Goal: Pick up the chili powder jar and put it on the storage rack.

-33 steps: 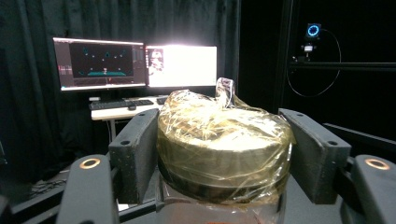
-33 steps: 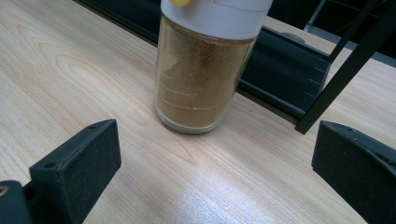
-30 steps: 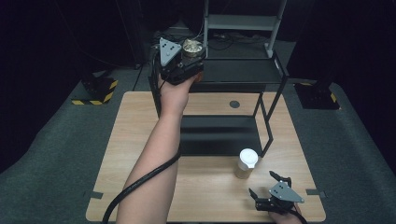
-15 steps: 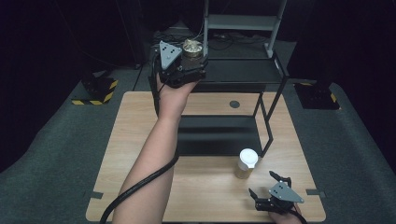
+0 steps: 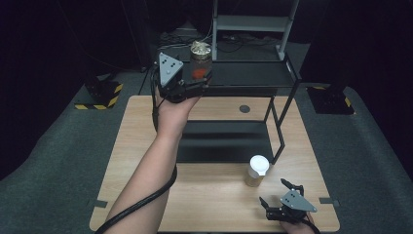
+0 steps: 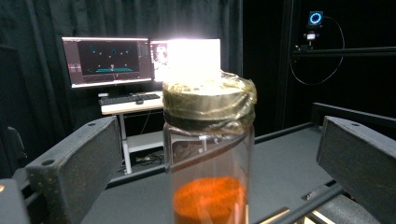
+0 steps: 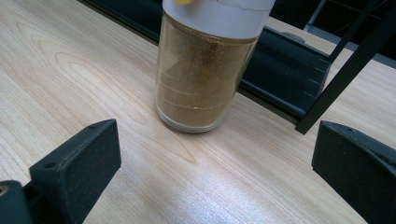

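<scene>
At the near right corner of the desk [image 5: 146,146], the right gripper [image 5: 281,199] rests low over the wood with its jaws spread wide and nothing between them. Just beyond it, near the front right leg of the black rack [image 5: 280,141], stands a white-capped jar [image 5: 256,170] of brownish powder; in the right gripper view this jar [image 7: 205,65] sits upright on the desk ahead of the open jaws, clear of both pads.

Farther back, the lower shelf [image 5: 224,141] of the rack lies across the middle of the desk. At the far edge, the person's left hand [image 5: 175,109] reaches up to the left end of the upper shelf [image 5: 253,73], where the left gripper [image 5: 197,80] sits around a glass jar [image 5: 200,61] with a gold lid and red powder in its bottom. This jar stands upright on the shelf. In the left gripper view the jaws have just been opening: they stand wide on either side of the glass jar [image 6: 208,154], with visible gaps, so the pads do not press on it.
</scene>
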A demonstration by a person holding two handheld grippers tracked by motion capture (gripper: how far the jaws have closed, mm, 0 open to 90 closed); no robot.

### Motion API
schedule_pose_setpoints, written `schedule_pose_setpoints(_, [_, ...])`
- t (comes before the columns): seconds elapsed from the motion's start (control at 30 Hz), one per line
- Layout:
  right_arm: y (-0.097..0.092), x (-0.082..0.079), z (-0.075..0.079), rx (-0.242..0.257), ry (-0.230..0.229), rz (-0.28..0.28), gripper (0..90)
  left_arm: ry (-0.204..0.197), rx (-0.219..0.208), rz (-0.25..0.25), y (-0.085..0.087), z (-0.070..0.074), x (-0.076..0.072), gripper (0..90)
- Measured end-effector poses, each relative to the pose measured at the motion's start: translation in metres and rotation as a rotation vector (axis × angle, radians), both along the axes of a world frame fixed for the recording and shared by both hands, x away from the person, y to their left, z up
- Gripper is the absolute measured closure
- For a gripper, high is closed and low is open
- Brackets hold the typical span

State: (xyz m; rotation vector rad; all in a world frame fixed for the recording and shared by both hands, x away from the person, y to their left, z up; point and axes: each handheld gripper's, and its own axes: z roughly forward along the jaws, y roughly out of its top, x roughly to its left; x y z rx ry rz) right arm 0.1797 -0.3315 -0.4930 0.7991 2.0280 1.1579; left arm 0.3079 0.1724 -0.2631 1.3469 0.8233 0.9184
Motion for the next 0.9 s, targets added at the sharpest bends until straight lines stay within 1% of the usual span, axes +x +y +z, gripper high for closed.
schedule_pose_setpoints(0.13, [0.000,0.000,0.000,-0.001,-0.001,0.001,0.1,-0.006,0.009,-0.006,0.002,-0.002,-0.009,0.3])
schedule_pose_setpoints(0.17, [0.000,0.000,0.000,-0.002,-0.002,0.001,0.1,-0.007,0.016,-0.009,0.002,-0.002,-0.013,0.3])
schedule_pose_setpoints(0.2, [0.000,0.000,0.000,-0.002,-0.002,0.001,0.1,-0.007,0.016,-0.009,0.002,-0.002,-0.013,0.3])
schedule_pose_setpoints(0.3, [0.000,0.000,0.000,-0.002,0.000,0.002,0.1,-0.014,0.027,-0.016,0.002,-0.004,-0.020,0.3])
schedule_pose_setpoints(0.4, [0.000,0.000,0.000,-0.003,-0.001,0.002,0.1,-0.016,0.019,-0.029,0.004,-0.007,-0.027,0.3])
schedule_pose_setpoints(0.57, [0.000,0.000,0.000,-0.006,0.000,0.004,0.1,-0.019,0.024,-0.038,0.004,-0.011,-0.037,0.3])
schedule_pose_setpoints(0.63, [0.000,0.000,0.000,-0.006,-0.001,0.004,0.1,-0.018,0.030,-0.034,0.004,-0.012,-0.042,0.3])
schedule_pose_setpoints(0.67, [0.000,0.000,0.000,-0.006,-0.001,0.004,0.1,-0.018,0.030,-0.034,0.004,-0.012,-0.042,0.3])
schedule_pose_setpoints(0.77, [0.001,0.000,0.000,-0.008,-0.002,0.005,0.1,-0.007,0.031,-0.031,0.004,-0.014,-0.049,0.3])
schedule_pose_setpoints(0.8, [0.001,0.000,0.000,-0.010,-0.001,0.005,0.1,-0.007,0.031,-0.031,0.004,-0.014,-0.049,0.3])
schedule_pose_setpoints(0.83, [0.001,0.000,0.000,-0.010,-0.001,0.005,0.1,-0.006,0.041,-0.027,0.004,-0.015,-0.052,0.3])
schedule_pose_setpoints(0.9, [0.001,0.000,0.001,-0.012,-0.001,0.005,0.1,-0.001,0.044,-0.028,0.004,-0.017,-0.055,0.3])
